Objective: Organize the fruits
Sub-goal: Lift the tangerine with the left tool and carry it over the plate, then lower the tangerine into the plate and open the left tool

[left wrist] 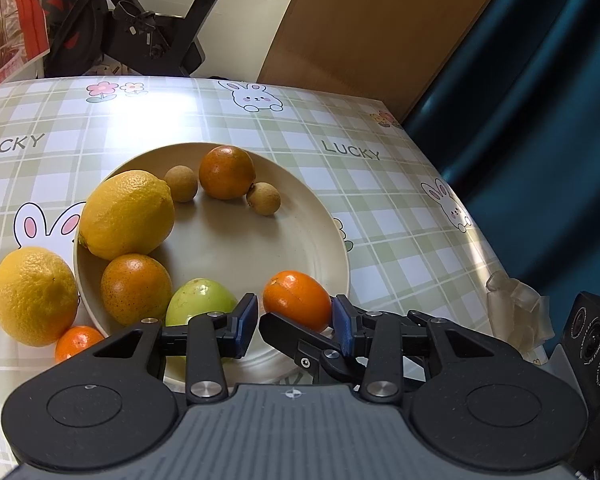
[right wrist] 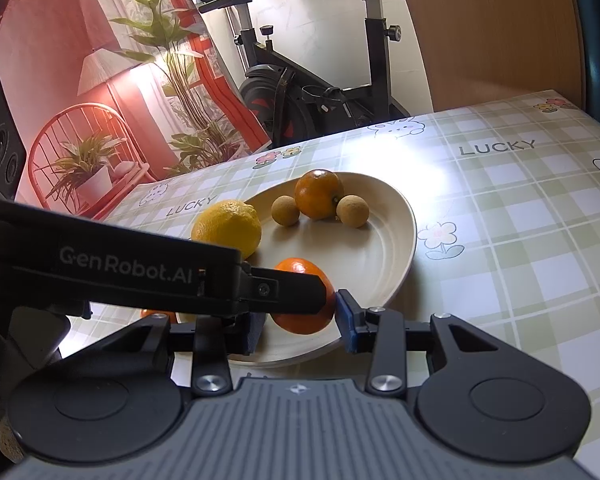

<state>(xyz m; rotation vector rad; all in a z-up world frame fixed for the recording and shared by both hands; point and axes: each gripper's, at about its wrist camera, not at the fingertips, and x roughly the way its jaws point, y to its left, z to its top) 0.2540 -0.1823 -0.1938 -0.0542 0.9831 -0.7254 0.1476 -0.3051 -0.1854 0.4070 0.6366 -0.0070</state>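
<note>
A small mandarin (left wrist: pixel 296 300) (right wrist: pixel 300 320) hangs over the near rim of a cream plate (left wrist: pixel 260 240) (right wrist: pixel 380 248). My left gripper (left wrist: pixel 294 318) is shut on it from the sides. My right gripper (right wrist: pixel 301 324) is shut on it crosswise, and one of its fingers (left wrist: pixel 288 336) crosses in front. In the right wrist view the left gripper's finger (right wrist: pixel 284 290) hides part of the mandarin. On the plate lie a lemon (left wrist: pixel 126 214), two oranges (left wrist: pixel 226 172) (left wrist: pixel 136 288), a green fruit (left wrist: pixel 200 300) and two longans (left wrist: pixel 181 183) (left wrist: pixel 263 199).
A second lemon (left wrist: pixel 34 296) and a small mandarin (left wrist: pixel 78 342) lie on the checked tablecloth left of the plate. Crumpled clear plastic (left wrist: pixel 516 312) sits at the table's right edge. An exercise bike (right wrist: pixel 300 92) stands beyond the far edge.
</note>
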